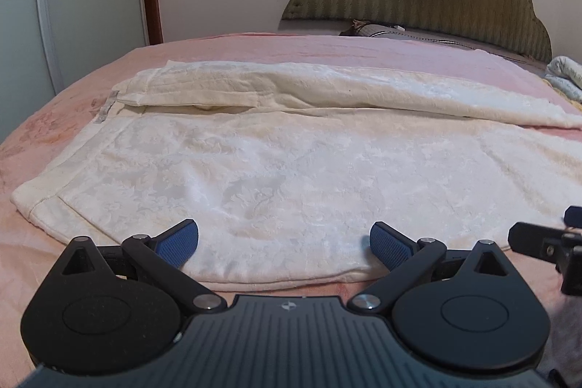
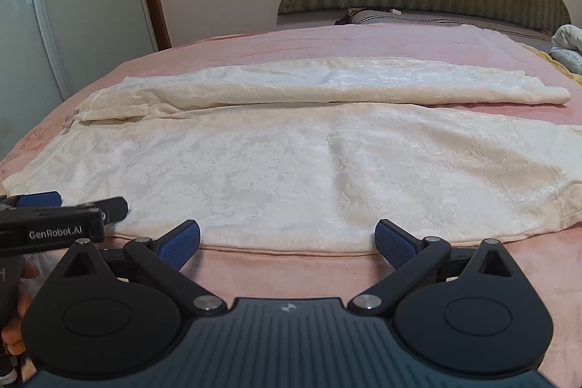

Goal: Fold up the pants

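On the bed: pants lie flat, waistband left, legs running right.
Left gripper: jaws spread, at the pants' near edge, holding nothing.
Right gripper: jaws spread, just short of the near edge, empty.
Right view only: both leg ends, a hand at the left margin.
Cut off: leg ends in the left view.
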Demonstrator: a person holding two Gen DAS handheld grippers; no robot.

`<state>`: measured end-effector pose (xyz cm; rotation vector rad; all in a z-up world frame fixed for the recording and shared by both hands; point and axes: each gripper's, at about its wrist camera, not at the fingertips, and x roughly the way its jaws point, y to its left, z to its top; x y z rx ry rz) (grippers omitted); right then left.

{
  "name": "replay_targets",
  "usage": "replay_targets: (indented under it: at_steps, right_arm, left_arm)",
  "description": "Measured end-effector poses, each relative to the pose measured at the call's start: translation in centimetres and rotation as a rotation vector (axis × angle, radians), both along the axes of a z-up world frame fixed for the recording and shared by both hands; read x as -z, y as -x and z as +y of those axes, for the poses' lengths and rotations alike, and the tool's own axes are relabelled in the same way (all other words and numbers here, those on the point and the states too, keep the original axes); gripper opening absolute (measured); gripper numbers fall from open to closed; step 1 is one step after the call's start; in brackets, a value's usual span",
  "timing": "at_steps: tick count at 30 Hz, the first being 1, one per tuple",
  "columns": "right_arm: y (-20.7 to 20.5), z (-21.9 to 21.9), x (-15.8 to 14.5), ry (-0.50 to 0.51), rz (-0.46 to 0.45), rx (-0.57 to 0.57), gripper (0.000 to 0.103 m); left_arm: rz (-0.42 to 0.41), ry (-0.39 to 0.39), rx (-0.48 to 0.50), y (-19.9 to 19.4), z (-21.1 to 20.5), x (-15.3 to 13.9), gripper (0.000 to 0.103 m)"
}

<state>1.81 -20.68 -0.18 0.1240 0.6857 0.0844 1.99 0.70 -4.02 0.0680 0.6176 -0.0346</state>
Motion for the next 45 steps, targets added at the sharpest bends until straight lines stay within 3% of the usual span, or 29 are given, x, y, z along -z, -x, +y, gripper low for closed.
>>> replay_targets:
  at_steps: [10,22,40,45]
  right_arm:
    - [0.1,0.0,1.0,0.017,-0.007,0.003,0.103]
    - [0.0,0.9,1.7,0.077,-0.004,-0.003,0.103]
    - [0.2,0.5,1.6,0.047,-0.012,-0.002,0.103]
    - [0.1,1.1,1.7,0.085,-0.001,-0.004,0.103]
  left_arm:
    - [0.017,-0.029,-0.001,-0.3,-0.3,0.5,0.103]
    - [0.022,-0.012,0.0,-0.2,-0.3,0.7,0.103]
    - [0.027,-0.001,0.0,-0.3,-0.1,0.8,0.103]
    - [0.027,0.001,0.0,-0.2,-0.2,0.8,0.103]
